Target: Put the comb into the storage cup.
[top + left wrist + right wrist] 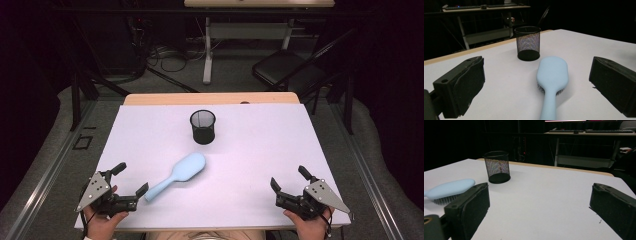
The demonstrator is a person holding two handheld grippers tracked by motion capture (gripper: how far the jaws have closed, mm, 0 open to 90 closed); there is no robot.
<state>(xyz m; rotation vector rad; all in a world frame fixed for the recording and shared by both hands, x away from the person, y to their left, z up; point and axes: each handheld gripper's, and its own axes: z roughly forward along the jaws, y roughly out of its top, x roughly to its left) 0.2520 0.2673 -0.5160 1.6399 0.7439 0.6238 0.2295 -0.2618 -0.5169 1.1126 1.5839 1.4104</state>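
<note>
Both grippers wide apart, nothing held.

The blue hairbrush (179, 175) lies bristles down on the white table (260, 150), handle toward the left gripper (131, 179), just short of its spread jaws; the right gripper (289, 179) gapes over bare tabletop, mesh cup (203, 126) standing beyond.

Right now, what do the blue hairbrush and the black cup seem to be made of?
The hairbrush looks like matte plastic, perhaps rubber-coated: a smooth, evenly pale blue back without shine, bristles facing down. The cup looks like black-coated wire mesh, probably metal: fine see-through holes, solid rim and base.
</note>
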